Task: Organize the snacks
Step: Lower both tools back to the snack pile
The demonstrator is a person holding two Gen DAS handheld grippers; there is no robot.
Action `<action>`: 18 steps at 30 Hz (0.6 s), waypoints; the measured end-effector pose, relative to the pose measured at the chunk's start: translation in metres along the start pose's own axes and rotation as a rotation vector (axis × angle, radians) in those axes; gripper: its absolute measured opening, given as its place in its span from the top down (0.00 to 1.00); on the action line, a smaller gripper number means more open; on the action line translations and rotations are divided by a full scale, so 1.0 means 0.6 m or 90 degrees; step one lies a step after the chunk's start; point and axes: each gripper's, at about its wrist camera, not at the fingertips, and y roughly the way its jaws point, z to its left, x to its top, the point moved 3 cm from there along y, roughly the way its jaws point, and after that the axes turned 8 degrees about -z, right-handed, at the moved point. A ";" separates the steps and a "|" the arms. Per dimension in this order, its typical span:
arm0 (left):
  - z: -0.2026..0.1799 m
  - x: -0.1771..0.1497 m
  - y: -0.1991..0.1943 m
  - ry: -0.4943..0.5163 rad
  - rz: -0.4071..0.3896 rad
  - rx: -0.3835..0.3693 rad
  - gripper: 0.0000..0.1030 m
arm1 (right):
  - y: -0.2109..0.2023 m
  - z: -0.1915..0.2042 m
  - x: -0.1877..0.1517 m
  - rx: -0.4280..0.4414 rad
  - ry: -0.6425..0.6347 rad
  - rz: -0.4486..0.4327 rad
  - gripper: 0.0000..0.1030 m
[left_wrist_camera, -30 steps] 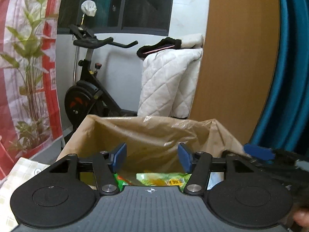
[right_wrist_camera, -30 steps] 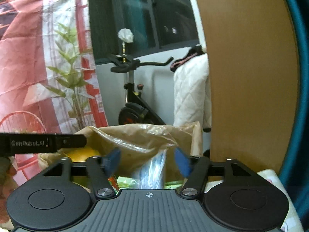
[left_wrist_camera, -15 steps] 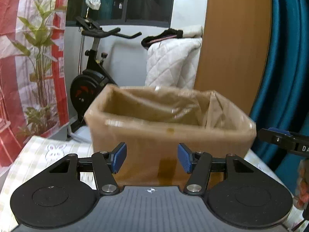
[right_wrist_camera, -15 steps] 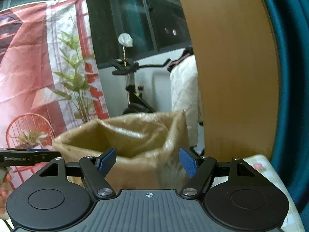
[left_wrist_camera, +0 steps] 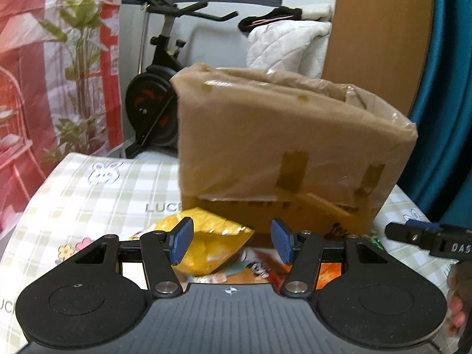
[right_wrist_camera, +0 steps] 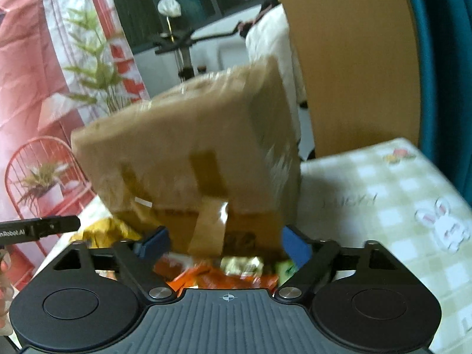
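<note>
The right gripper (right_wrist_camera: 225, 243) has just been opening – jaws wide, nothing between them. The left gripper (left_wrist_camera: 231, 243) is half open, empty. Both hang over loose snack packets (right_wrist_camera: 224, 277) near the cardboard box (left_wrist_camera: 289, 147), yellow bag (left_wrist_camera: 206, 247) leftmost – sorting, I judge, is unfinished.

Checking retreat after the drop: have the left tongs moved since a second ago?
Yes. The left tongs pulled back and down; the cardboard box is now seen from outside.
</note>
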 end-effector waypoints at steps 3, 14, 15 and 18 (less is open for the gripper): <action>0.010 -0.006 -0.005 -0.006 0.001 0.009 0.41 | 0.032 0.020 -0.017 -0.001 0.005 0.035 0.13; 0.036 -0.023 -0.018 -0.022 0.000 0.033 0.41 | 0.094 0.024 -0.079 -0.047 0.086 0.131 0.12; 0.038 -0.025 -0.017 -0.024 0.003 0.034 0.41 | 0.093 0.024 -0.084 -0.044 0.089 0.134 0.12; 0.044 -0.034 -0.017 -0.037 0.009 0.035 0.41 | 0.095 0.024 -0.097 -0.046 0.073 0.152 0.17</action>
